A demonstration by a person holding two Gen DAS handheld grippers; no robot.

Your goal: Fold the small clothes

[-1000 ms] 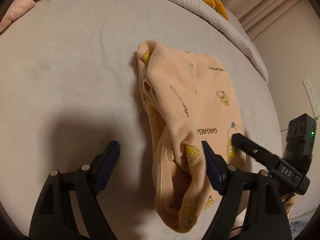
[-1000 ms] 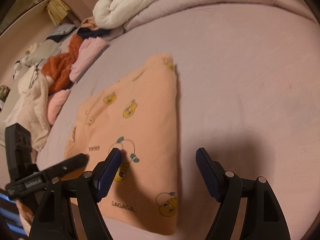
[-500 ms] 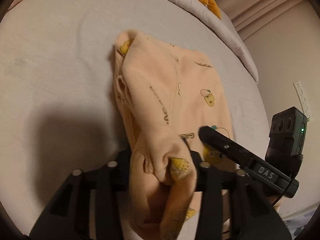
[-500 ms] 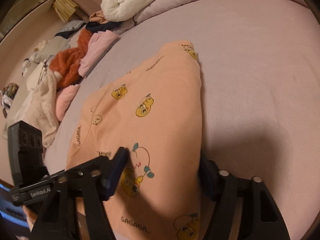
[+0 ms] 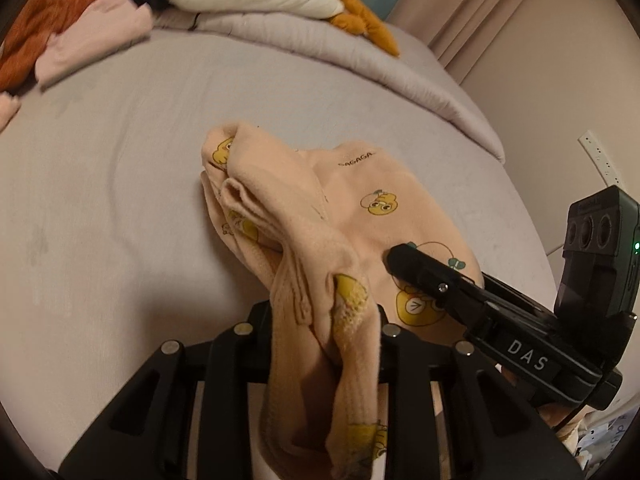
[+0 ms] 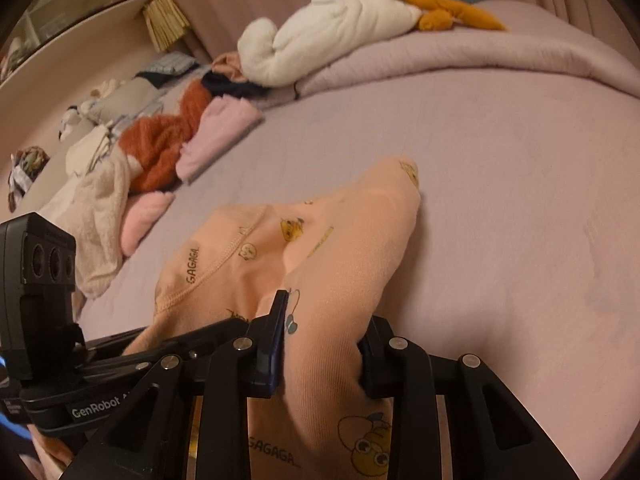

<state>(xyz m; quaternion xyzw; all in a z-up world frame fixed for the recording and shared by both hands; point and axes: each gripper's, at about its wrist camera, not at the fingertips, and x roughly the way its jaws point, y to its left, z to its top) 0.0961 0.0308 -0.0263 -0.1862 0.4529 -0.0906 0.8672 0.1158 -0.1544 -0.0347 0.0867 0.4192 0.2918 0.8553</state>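
A peach baby garment point(image 5: 320, 216) printed with yellow cartoon figures lies partly folded on the lilac bed sheet point(image 5: 120, 160). My left gripper point(image 5: 320, 320) is shut on its near bunched edge, lifted off the sheet. My right gripper point(image 6: 320, 344) is shut on the garment point(image 6: 320, 248) at its other near corner, also raised. The right gripper shows at the lower right of the left wrist view point(image 5: 480, 308). The left gripper shows at the lower left of the right wrist view point(image 6: 132, 360). The garment's far end rests on the sheet.
A pile of loose clothes point(image 6: 160, 148), rust, pink and cream, lies at the left of the bed. A white and orange plush point(image 6: 352, 24) rests on a rolled lilac duvet point(image 6: 460, 56) at the far edge. A wall with a socket strip point(image 5: 600, 156) stands on the right.
Both grippers went from open beside the garment to shut on its near edge. They have lifted that edge, and the views now tilt up toward the far end of the bed.
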